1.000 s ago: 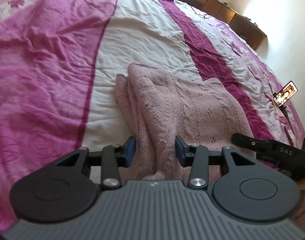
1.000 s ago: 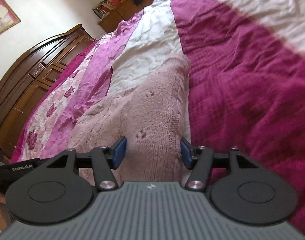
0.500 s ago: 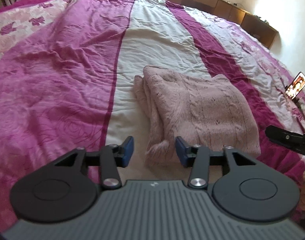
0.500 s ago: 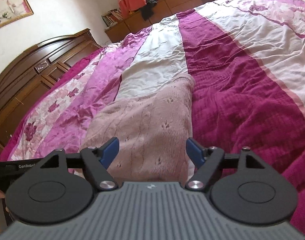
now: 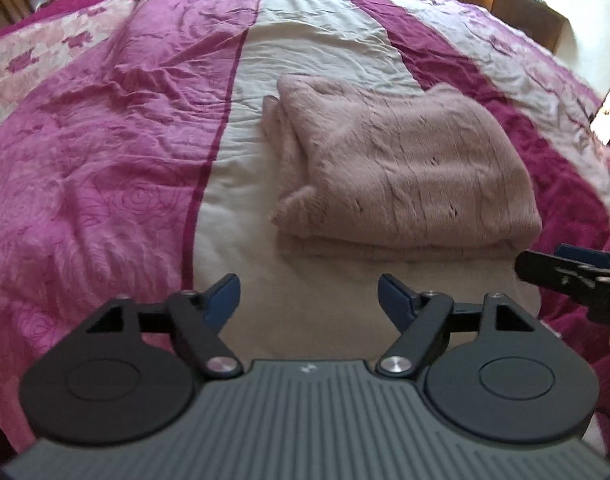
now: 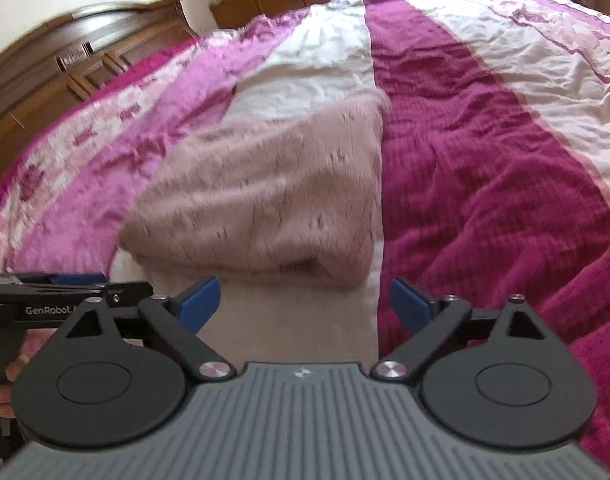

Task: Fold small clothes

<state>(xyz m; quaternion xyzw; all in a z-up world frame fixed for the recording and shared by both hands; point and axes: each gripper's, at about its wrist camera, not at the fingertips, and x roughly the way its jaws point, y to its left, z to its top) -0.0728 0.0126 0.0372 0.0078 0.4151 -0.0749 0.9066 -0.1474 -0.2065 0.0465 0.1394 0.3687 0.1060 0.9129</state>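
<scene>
A folded pale pink knitted sweater lies on the white stripe of the bedspread, also seen in the right wrist view as the sweater. My left gripper is open, held back from the sweater's near folded edge with nothing between its blue pads. My right gripper is open too, just short of the sweater's near edge and holding nothing. The right gripper shows at the right edge of the left wrist view, and the left gripper at the left edge of the right wrist view.
The bedspread has pink, white and dark magenta stripes and is wrinkled. A phone stands at the bed's right side. Dark wooden cabinets line the wall beyond the bed. A hand holds the left gripper's handle.
Both grippers let go of the sweater, opened wider and pulled back from it. The sweater now lies folded and flat on the bed.
</scene>
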